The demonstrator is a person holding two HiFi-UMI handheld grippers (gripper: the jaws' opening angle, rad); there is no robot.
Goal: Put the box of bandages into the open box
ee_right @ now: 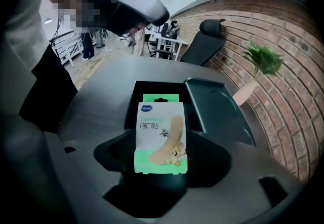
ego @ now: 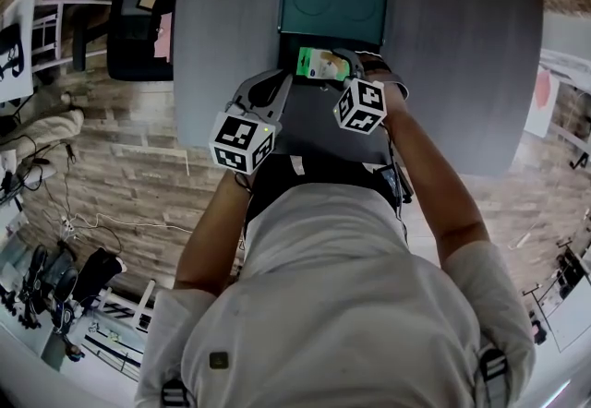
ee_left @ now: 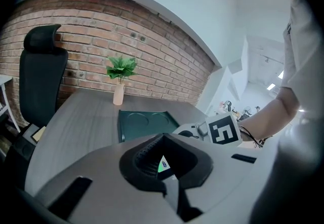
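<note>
- My right tongs (ee_right: 162,156) squeeze the flat green and white cardboard bandage box (ee_right: 161,132), right over the dark open box (ee_right: 152,87).
- My left tongs (ee_left: 163,139) are closed on nothing, near the open box.

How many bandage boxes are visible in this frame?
1. The box of bandages is held in the right gripper, over the open box. More could be hidden beneath it.
</note>
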